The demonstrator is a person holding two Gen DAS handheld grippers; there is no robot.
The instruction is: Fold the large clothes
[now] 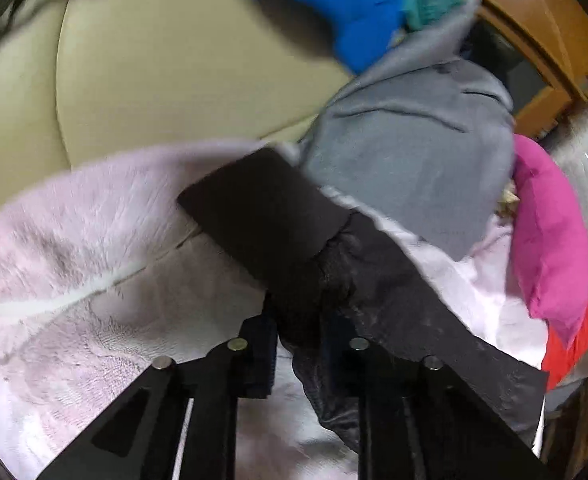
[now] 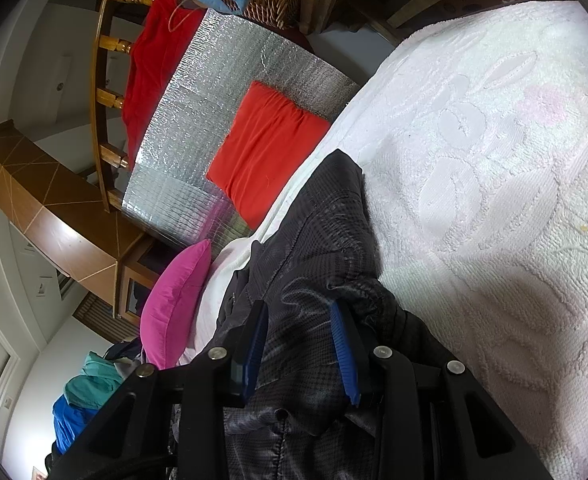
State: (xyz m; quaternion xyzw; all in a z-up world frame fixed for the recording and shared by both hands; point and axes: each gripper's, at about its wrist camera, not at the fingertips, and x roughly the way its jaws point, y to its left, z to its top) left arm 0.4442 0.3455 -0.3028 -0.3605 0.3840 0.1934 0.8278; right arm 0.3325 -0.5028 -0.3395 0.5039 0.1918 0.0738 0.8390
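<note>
Jacket [image 2: 317,240] btwn right gripper [image 2: 299,356] pads

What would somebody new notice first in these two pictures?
Both grippers, left and right, clamp a dark, shiny checked garment over a pale pink textured towel. Beyond it, a bright orange-red cushion lies on a silver foil mat, with a magenta cushion nearby.

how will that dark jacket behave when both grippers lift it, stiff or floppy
Probably floppy: the jacket bunches and creases between the right gripper. Its sheen suggests thin, slick fabric, so it may slip. In the left gripper it sags in folds over the towel, so free parts will likely hang.
</note>
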